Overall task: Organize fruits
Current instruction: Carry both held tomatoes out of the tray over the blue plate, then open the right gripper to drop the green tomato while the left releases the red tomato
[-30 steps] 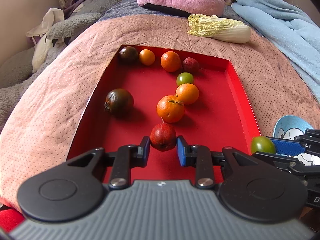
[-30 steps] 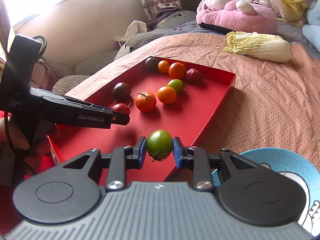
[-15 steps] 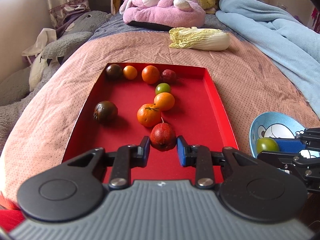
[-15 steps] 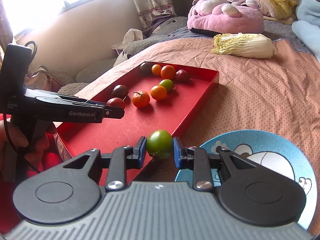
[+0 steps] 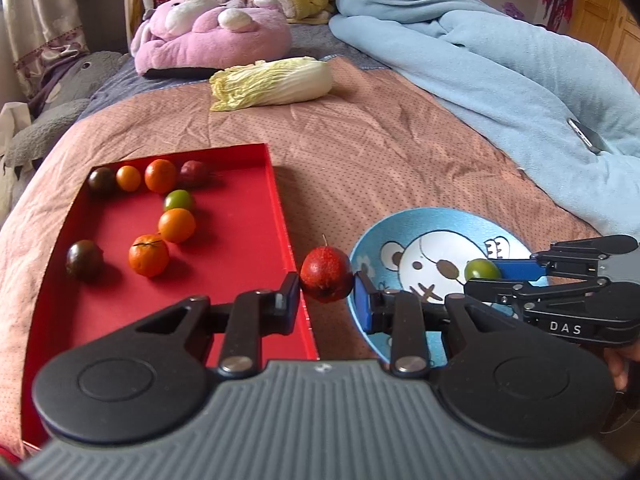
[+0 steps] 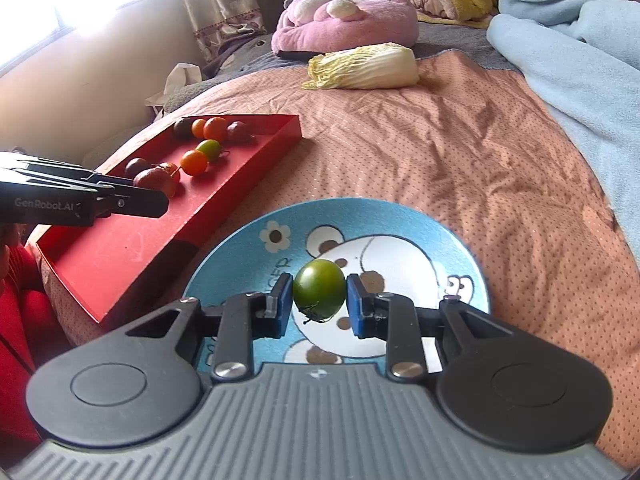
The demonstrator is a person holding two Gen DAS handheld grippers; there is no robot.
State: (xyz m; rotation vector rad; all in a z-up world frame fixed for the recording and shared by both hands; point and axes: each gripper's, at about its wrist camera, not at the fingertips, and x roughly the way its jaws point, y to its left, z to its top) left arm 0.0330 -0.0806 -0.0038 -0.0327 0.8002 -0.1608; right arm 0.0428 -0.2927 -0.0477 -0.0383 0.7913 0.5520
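My left gripper (image 5: 326,294) is shut on a dark red fruit (image 5: 326,274) and holds it over the gap between the red tray (image 5: 240,264) and the blue bear plate (image 5: 436,240). My right gripper (image 6: 319,304) is shut on a green tomato (image 6: 319,290) and holds it over the middle of the plate (image 6: 400,224). In the left wrist view the green tomato (image 5: 481,269) shows between the right gripper's fingers. Several orange, green and dark fruits (image 5: 176,225) lie in the tray.
A napa cabbage (image 5: 272,84) lies on the pink bedspread behind the tray. A pink plush toy (image 5: 208,40) sits at the back. A light blue blanket (image 5: 500,60) with a phone (image 5: 586,136) on it covers the right side.
Both grippers have moved right with their fruits. The red fruit went from above the tray to its right edge. The green tomato went from the tray edge to over the plate.
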